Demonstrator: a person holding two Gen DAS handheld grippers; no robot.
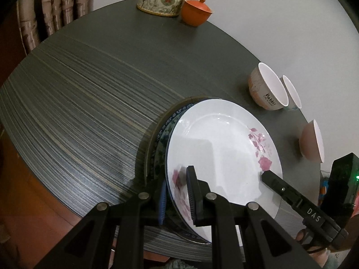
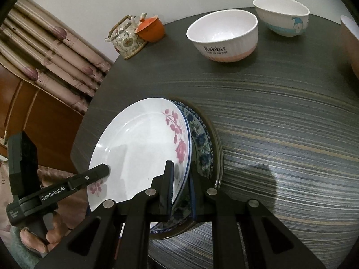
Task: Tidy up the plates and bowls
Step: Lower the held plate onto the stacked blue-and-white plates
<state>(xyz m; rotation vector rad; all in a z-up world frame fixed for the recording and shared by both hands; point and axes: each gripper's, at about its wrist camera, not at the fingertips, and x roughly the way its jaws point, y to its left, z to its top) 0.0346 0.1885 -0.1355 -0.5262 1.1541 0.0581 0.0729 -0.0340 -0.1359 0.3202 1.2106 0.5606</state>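
while my left claw (image 1: 177, 198) clenches the white rose plate (image 1: 224, 152) at its 7 o'clock rim, my right claw (image 2: 181, 190) grips the same plate's opposite edge. it sits atop a blue floral plate (image 2: 203, 148) on the dark table (image 2: 280, 123). at 12 to 2 o'clock stand the rabbit bowl (image 2: 222, 35), dolphin bowl (image 2: 283, 16) and a pink bowl (image 1: 311, 141).

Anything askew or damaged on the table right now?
No damage or spill visible. One oddity: the pink-flower plate sits off-centre on the blue-patterned plate, its edge overhanging rather than nested. The left gripper and right gripper both clamp the stack's rim. The bowls, like the Rabbit bowl, stand upright.
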